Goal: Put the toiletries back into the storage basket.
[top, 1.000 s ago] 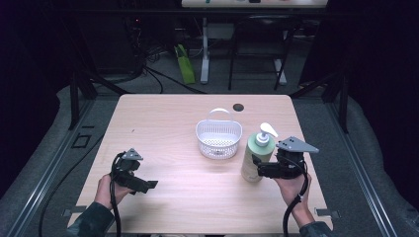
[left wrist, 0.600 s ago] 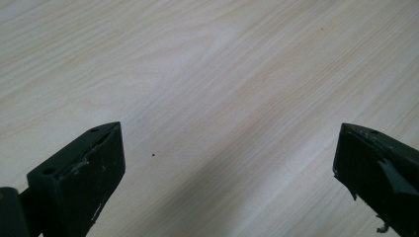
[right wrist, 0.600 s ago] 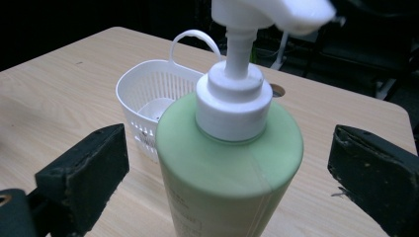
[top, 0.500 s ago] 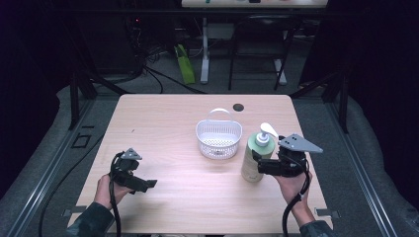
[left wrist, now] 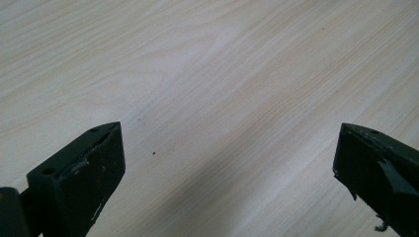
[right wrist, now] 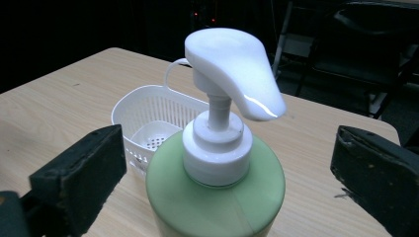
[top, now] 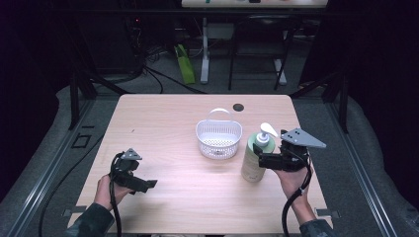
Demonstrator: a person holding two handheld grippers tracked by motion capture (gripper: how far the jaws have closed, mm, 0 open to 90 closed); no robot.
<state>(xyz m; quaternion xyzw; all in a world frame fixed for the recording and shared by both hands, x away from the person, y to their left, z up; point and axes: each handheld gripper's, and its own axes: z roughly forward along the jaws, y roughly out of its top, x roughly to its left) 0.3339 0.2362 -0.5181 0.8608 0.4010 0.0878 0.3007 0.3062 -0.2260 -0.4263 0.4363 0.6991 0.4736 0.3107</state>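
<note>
With right gripper jaws apart flanking the bottle, grip its body: slick, top-heavy; left gripper also apart.

Left gripper fingers spread wide above bare wooden table.

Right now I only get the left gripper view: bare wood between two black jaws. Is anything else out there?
Observer: Yes. A white basket with a handle stands near the middle of the table.
Operator: Anything in it?
Observer: It looks empty in the right gripper view.
Operator: What is the other hand doing?
Observer: The right gripper has its jaws open on either side of a green pump bottle, which stands upright to the right of the basket.
</note>
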